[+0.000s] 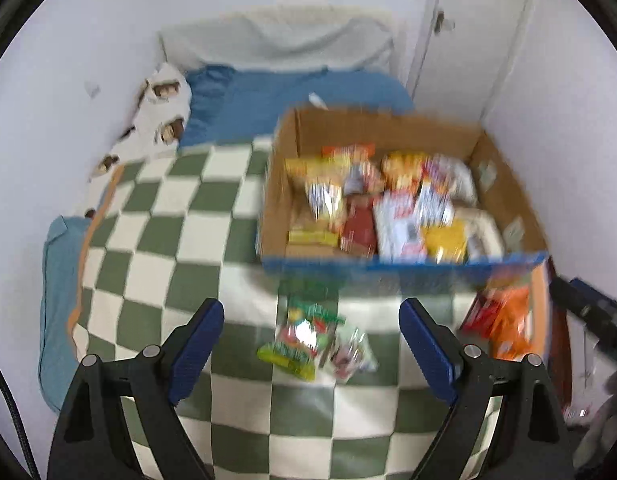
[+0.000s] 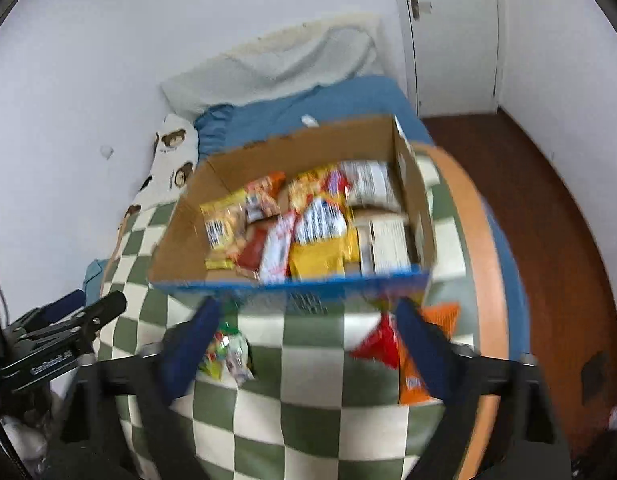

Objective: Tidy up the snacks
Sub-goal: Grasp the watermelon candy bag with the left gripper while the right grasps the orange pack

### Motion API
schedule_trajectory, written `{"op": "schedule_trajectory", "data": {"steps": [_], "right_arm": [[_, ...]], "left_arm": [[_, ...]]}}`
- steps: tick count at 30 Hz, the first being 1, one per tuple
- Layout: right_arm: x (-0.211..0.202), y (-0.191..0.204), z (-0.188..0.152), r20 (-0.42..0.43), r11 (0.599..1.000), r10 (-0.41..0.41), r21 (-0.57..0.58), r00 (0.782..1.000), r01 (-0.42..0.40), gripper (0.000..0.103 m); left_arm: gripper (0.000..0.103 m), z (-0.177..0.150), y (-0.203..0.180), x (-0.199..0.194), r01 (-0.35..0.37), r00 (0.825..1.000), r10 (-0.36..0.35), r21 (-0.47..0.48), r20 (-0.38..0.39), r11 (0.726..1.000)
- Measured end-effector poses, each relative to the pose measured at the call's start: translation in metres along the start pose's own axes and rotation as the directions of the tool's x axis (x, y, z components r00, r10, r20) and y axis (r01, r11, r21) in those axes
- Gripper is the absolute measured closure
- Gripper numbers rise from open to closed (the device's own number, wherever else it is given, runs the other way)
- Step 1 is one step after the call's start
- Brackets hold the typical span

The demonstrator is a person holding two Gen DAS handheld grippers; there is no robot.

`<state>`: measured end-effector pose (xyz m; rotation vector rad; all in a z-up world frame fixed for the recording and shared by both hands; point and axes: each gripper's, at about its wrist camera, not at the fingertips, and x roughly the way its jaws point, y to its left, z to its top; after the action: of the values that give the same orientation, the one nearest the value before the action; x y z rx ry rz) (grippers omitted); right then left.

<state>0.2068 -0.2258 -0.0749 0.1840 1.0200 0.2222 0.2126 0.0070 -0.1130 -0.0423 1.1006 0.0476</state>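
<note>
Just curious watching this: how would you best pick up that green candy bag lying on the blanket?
Pinch the green candy bag from above across its narrow width, near the middle. It lies flat on the soft checkered blanket, between the left tool's open fingers.

Both cameras ride low behind their own blue-padded fingers, tilted down at the bed from its near end and facing the far wall. The left wrist view sits a little left, close over the checkered blanket, with the box right of centre. The right wrist view sits further right, taking in the bed's right edge and the brown floor. They share the box, the blanket, the green packet and the orange bag. Each glimpses the other gripper at its edge. Both are blurred.
</note>
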Motion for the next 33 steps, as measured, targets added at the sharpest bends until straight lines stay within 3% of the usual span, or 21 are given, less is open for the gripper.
{"op": "schedule_trajectory", "data": {"steps": [6,12,17,23,26,28,33], "right_arm": [[0.036,-0.047,-0.033,-0.097,0.993,-0.018,0.111,0.995,0.029,0.032],[0.07,-0.085,-0.042,-0.169,0.979,-0.084,0.168,0.982,0.113,0.032],[0.101,-0.107,-0.047,-0.225,0.967,-0.171,0.147,0.959,0.207,0.032],[0.142,-0.115,-0.057,-0.297,0.957,-0.267,0.032,0.917,0.289,0.032],[0.148,-0.108,-0.062,-0.29,0.955,-0.288,-0.021,0.913,0.295,0.035],[0.15,-0.102,-0.065,-0.285,0.952,-0.304,-0.054,0.909,0.302,0.037],[0.146,-0.089,-0.081,-0.298,0.952,-0.305,-0.089,0.905,0.291,0.042]], "left_arm": [[0.013,-0.025,-0.003,0.071,-0.059,0.988,0.073,0.101,-0.138,0.993],[0.013,-0.022,-0.001,0.121,-0.083,0.968,0.124,0.189,-0.217,0.978],[0.013,-0.02,-0.004,0.145,-0.047,0.956,0.11,0.229,-0.274,0.972],[0.013,-0.029,-0.007,0.164,-0.033,0.942,0.12,0.268,-0.313,0.963],[0.024,-0.033,-0.002,0.167,-0.011,0.948,0.093,0.26,-0.305,0.966],[0.051,-0.036,0.001,0.166,0.009,0.946,0.068,0.235,-0.318,0.972],[0.054,-0.054,0.022,0.156,0.009,0.937,0.027,0.102,-0.349,0.995]]}}
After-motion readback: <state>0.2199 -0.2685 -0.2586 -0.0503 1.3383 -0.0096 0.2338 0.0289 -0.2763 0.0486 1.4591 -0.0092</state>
